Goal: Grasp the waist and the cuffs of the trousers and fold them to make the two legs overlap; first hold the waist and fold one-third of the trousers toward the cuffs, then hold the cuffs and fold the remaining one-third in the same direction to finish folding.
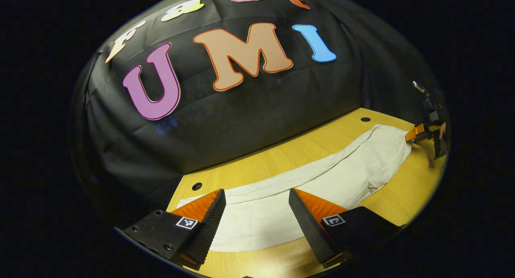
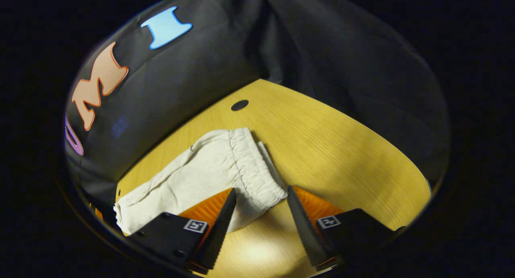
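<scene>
Two views are showing one pair of pale trousers (image 1: 322,181) lying flat along a wooden table (image 1: 402,197).

In the left gripper view, the left gripper (image 1: 257,223) is hanging over the cuff end with its fingers spread wide, holding nothing; the cloth is lying between and beneath them. The trousers are running from there toward the far right, where the other gripper (image 1: 418,134), held by a hand, is sitting at the waist end. Whether that one is touching the cloth cannot be told from here. A round hole (image 1: 196,186) is showing in the table near the left finger.

In the right gripper view, the right gripper (image 2: 259,221) is hovering with its fingers wide apart, gripping nothing. The gathered waist (image 2: 253,169) is lying just ahead between the fingers, its near corner reaching into the gap. The legs are trailing away to the left.
</scene>
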The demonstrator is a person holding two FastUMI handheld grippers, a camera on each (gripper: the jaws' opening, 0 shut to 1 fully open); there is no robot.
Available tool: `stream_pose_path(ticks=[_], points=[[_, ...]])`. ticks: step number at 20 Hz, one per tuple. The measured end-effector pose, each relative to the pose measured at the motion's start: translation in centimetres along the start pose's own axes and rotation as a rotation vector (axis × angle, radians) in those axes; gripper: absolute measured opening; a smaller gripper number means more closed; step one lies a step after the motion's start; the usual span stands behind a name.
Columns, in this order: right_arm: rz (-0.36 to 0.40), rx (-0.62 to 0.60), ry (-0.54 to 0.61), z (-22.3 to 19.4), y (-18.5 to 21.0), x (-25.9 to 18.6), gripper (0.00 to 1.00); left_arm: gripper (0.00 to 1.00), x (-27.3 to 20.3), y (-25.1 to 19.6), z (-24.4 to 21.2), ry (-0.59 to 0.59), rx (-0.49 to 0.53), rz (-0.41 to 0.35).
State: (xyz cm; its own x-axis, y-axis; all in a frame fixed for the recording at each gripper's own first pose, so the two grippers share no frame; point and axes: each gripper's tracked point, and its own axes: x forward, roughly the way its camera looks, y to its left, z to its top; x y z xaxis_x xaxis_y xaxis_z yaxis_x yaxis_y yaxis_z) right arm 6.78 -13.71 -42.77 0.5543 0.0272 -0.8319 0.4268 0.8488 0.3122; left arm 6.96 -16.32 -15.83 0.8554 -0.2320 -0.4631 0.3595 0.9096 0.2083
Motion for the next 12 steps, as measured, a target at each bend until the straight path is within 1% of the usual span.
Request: stream_pose_path(ticks=[1,2,3,5,6,9,12], points=[[-0.004,0.015,-0.008,0.1,-0.2,0.1,0.70,0.96,-0.1,0.0,-0.1,0.002,-0.001,0.006],[-0.008,0.025,-0.005,0.1,-0.7,0.4,0.61,0.96,-0.1,-0.1,-0.1,0.004,-0.001,0.011],[-0.005,0.032,0.007,-0.1,-0.9,0.0,0.59,0.96,-0.3,-0.1,0.0,0.008,-0.004,0.018],[0.020,0.060,0.019,0.2,-0.6,0.2,0.34,0.96,-0.4,-0.2,-0.2,0.012,-0.013,0.028],[0.015,0.059,0.008,0.7,-0.8,0.5,0.21,0.96,-0.5,-0.4,-0.1,0.015,-0.018,0.032],[0.001,0.019,-0.007,1.2,-1.3,-0.1,0.21,0.96,-0.9,-0.8,0.0,0.019,-0.030,0.044],[0.009,0.030,-0.014,1.8,-0.9,-0.5,0.21,0.96,-1.3,-0.8,0.1,0.021,-0.040,0.057]])
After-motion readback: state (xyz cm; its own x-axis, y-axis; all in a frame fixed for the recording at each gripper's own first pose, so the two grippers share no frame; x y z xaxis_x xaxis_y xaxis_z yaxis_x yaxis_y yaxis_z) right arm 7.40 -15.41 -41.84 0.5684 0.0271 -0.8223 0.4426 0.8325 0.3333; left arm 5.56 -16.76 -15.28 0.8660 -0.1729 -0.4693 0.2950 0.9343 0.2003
